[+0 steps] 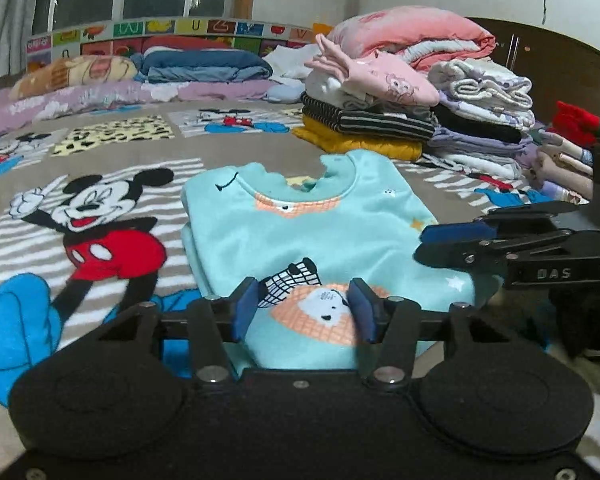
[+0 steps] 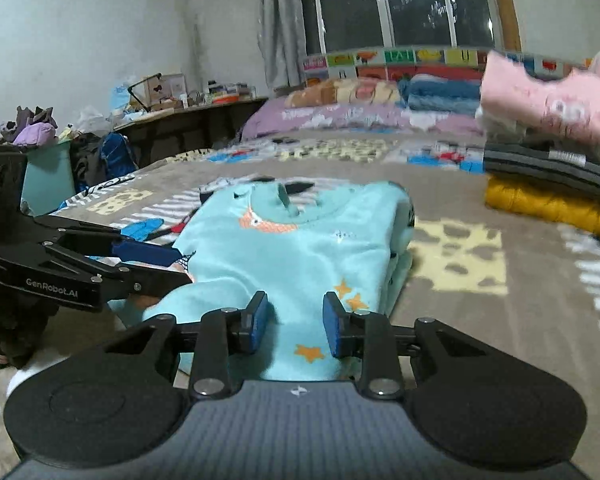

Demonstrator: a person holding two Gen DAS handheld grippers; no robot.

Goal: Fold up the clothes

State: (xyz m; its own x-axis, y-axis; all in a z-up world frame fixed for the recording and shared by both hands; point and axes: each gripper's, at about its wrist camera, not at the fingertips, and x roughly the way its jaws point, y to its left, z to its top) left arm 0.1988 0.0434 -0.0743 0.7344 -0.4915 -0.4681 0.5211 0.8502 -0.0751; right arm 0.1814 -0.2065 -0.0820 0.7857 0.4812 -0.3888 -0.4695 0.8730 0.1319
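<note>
A light blue child's sweatshirt (image 1: 300, 232) lies folded flat on the cartoon-mouse blanket (image 1: 112, 152), collar at the far end. My left gripper (image 1: 304, 312) is over its near hem, and its blue pads stand apart with loose cloth between them. In the right wrist view the left gripper (image 2: 176, 264) comes in from the left at the shirt's (image 2: 300, 248) corner. My right gripper (image 2: 296, 324) is at the near hem on the star-printed side, its pads narrow and closed on the cloth. From the left wrist view the right gripper (image 1: 424, 244) reaches in at the shirt's right edge.
Piles of folded clothes (image 1: 364, 120) stand on the bed just behind and right of the shirt, a yellow garment (image 2: 548, 204) lowest. Bedding and pillows (image 1: 204, 66) line the far side under the window. A cluttered desk (image 2: 188, 116) stands left of the bed.
</note>
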